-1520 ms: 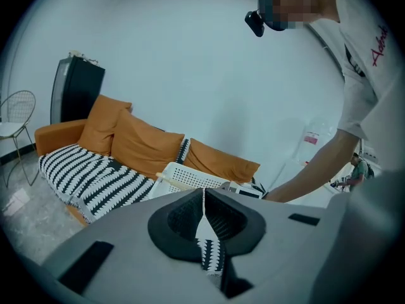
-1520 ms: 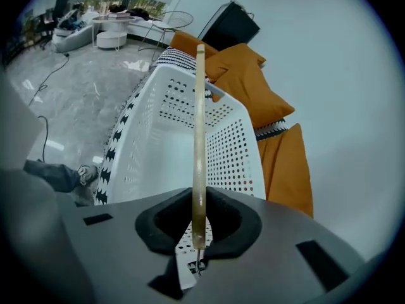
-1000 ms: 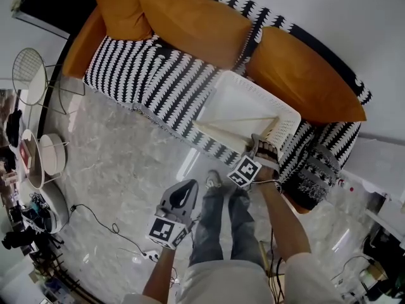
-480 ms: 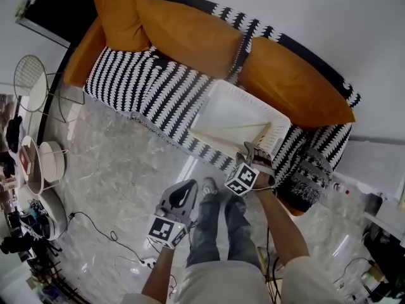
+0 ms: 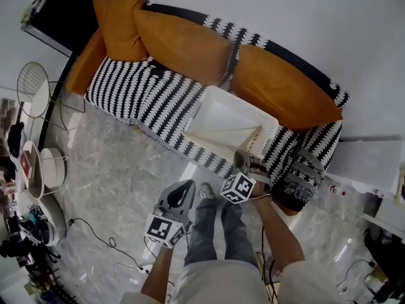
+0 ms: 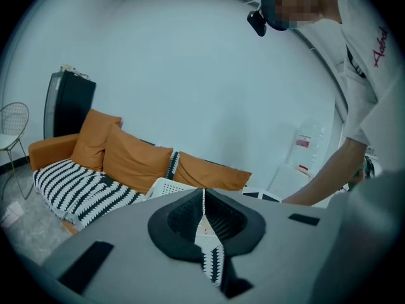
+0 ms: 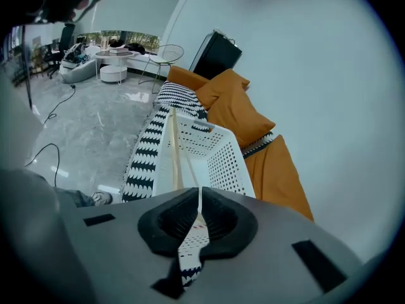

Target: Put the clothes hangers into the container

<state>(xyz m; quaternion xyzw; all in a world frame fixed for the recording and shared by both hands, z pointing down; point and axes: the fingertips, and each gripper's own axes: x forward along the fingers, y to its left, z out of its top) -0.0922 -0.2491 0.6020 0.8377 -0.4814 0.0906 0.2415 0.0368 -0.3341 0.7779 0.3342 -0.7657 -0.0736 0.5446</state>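
A white perforated basket (image 5: 269, 120) sits on the striped sofa (image 5: 139, 87), with a wooden hanger (image 5: 229, 132) lying along its near side. The right gripper view shows the same basket (image 7: 218, 147) and hanger (image 7: 173, 151) below and ahead. My right gripper (image 5: 242, 159) hovers just in front of the basket's near corner. Its jaws have just been closing and now stand shut with nothing between them (image 7: 200, 194). My left gripper (image 5: 185, 186) hangs lower left over the floor, shut and empty (image 6: 204, 194), aimed toward the basket (image 6: 166, 185).
Orange cushions (image 5: 190, 40) line the sofa back, and a grey patterned cushion (image 5: 302, 175) lies right of the basket. A wire chair (image 5: 33, 84) and round white tables (image 5: 52, 163) stand at left. A cable (image 5: 101, 230) runs over the marble floor. My legs (image 5: 218, 233) are below.
My right gripper has drawn back from the basket's near corner toward me and upward. The hanger stays in the basket. The left gripper has barely shifted.
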